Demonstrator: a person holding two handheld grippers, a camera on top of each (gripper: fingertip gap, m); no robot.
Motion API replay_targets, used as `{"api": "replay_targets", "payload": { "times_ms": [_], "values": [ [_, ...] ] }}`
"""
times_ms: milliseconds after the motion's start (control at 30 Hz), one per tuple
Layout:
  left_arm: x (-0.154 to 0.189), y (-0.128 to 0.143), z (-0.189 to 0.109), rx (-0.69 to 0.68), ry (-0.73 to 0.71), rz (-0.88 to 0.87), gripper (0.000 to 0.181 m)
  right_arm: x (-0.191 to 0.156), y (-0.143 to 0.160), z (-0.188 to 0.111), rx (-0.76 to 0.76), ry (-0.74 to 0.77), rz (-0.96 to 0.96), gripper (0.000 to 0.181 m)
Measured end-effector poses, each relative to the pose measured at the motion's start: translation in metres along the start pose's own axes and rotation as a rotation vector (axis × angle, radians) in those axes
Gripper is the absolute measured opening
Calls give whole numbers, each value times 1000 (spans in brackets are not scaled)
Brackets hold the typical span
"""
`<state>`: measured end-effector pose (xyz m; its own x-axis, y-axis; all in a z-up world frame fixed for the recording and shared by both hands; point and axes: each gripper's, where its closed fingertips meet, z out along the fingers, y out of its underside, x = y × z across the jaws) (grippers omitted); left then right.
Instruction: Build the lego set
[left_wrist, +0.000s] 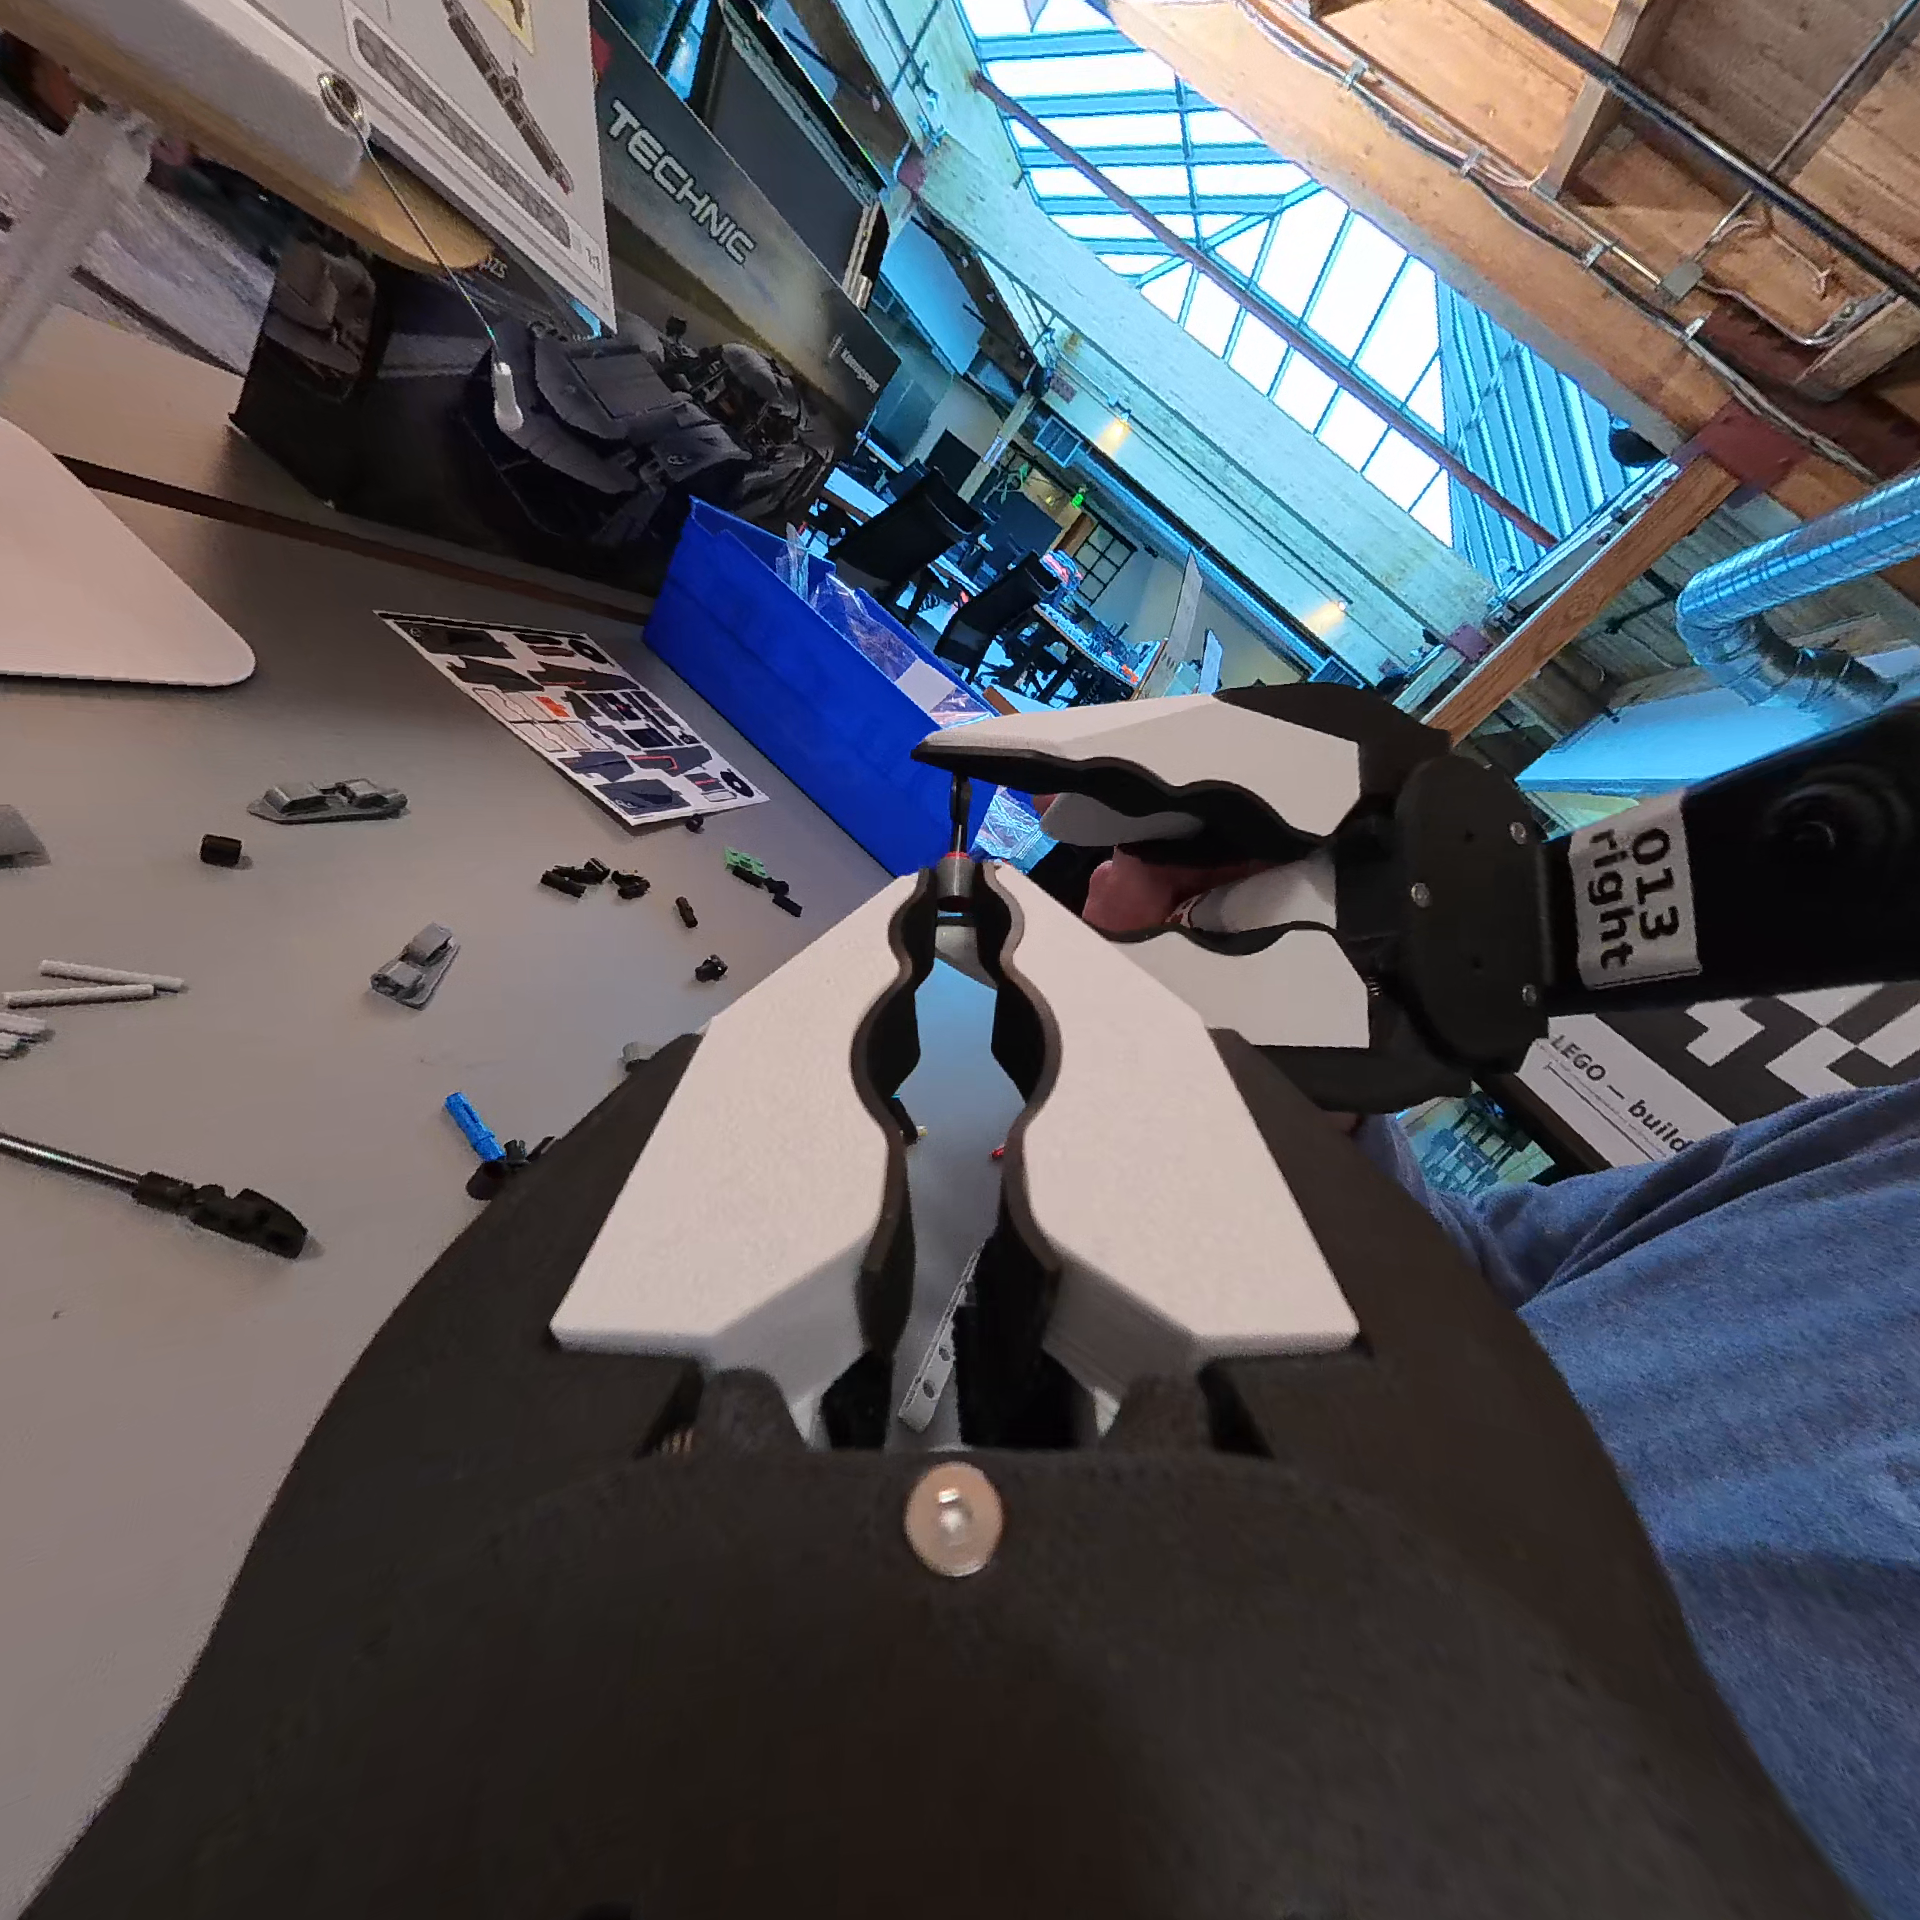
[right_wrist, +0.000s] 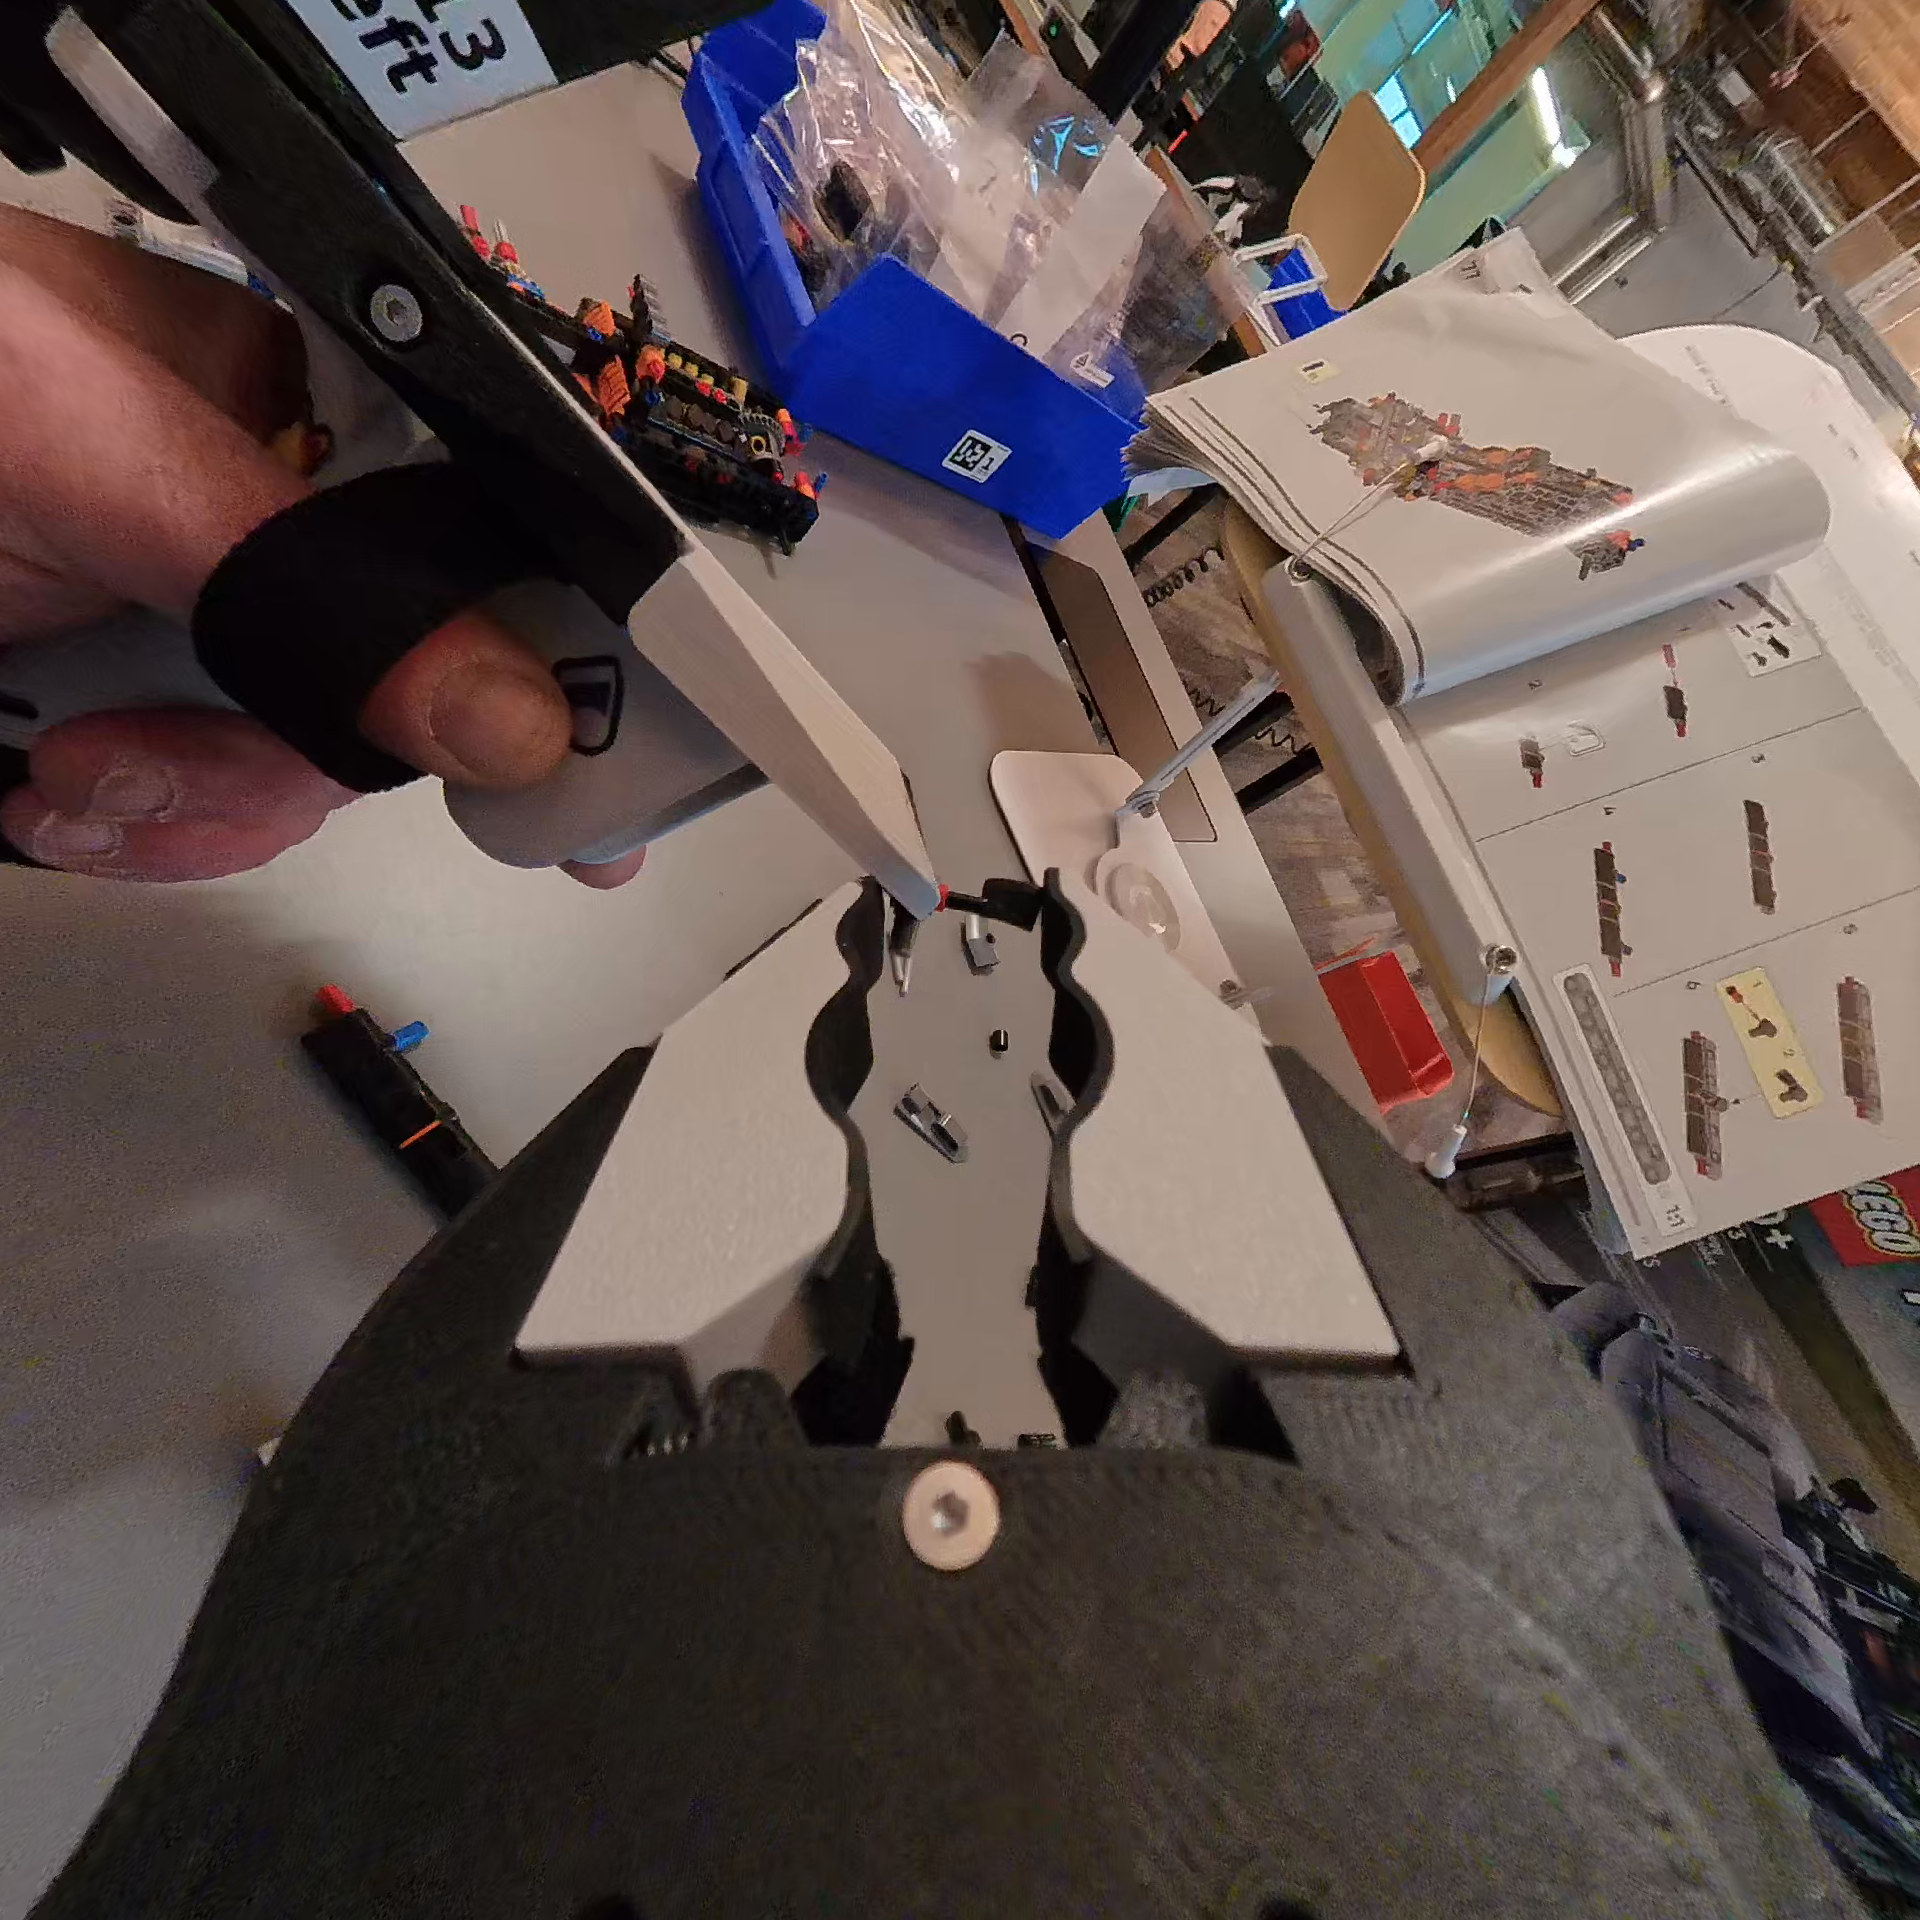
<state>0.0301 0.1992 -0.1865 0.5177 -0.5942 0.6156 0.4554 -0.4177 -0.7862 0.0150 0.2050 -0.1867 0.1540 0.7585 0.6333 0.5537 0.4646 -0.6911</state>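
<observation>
Left wrist view shows the left claw (left_wrist: 956, 899) tilted upward, its tips pinched on a small grey-and-red peg (left_wrist: 954, 881), while the right claw (left_wrist: 982, 795) reaches in from the right, clamped on a black pin (left_wrist: 957, 800) just above it. Only the right wrist view shows a bare hand (right_wrist: 156, 582) and, beyond the tips, the half-built model (right_wrist: 686, 416).

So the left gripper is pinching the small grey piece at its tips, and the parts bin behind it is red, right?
Not quite: the parts bin is blue, as the left wrist view shows. The rest holds: the left gripper pinches the small grey piece at its tips.
</observation>
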Motion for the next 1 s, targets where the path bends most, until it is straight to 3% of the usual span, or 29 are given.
{"api": "replay_targets", "payload": {
  "times_ms": [433, 500, 533, 567, 833, 1000],
  "values": [
    [-1, -1, 1, 2, -20, 18, 5, -2, 1, 1, 11, -40, 61, 20],
    [-3, -1, 1, 4, -19, 16, 6, -2, 0, 0, 14, -67, 98, 27],
    [-4, -3, 0, 9, -22, 20, 6, 0, -1, -3, 24, -74, 103, 41],
    [-5, -4, -2, 6, -23, 31, 5, 1, 0, -6, 26, -95, 114, 40],
    [7, 0, -3, -64, 51, 99, 6, 12, -10, -31, 224, -386, 536, 13],
    [22, 5, -1, -101, 108, 165, 6, 3, -12, -32, 267, -529, 698, 12]
  ]
}}
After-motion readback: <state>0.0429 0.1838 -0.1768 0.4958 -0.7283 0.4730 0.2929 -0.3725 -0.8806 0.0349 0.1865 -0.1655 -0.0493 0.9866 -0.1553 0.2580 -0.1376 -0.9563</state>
